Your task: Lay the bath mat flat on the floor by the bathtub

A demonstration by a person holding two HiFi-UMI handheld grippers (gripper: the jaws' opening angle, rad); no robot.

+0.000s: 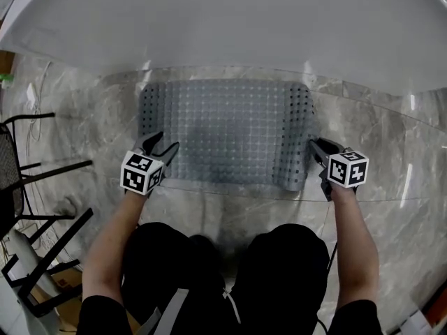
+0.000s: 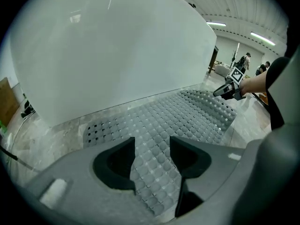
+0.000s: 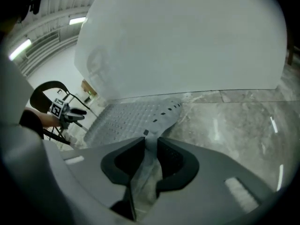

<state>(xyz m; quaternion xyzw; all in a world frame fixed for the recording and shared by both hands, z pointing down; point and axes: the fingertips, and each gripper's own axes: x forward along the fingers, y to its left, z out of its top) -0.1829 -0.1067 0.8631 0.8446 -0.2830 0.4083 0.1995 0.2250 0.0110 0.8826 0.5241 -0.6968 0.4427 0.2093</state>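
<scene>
Dark-trousered knees [image 1: 279, 271] crouch on the grey marble floor [image 1: 391, 138] in the head view, where the grey perforated rubber bath mat [image 1: 223, 128] lies just beside the white bathtub [image 1: 223, 26], its right end curled up. Left gripper view: the left tongs [image 2: 152, 142] stand released, jaws apart over the mat's near edge. Right gripper view: the right tongs [image 3: 151, 142] are clenched on the mat's raised right edge.
</scene>
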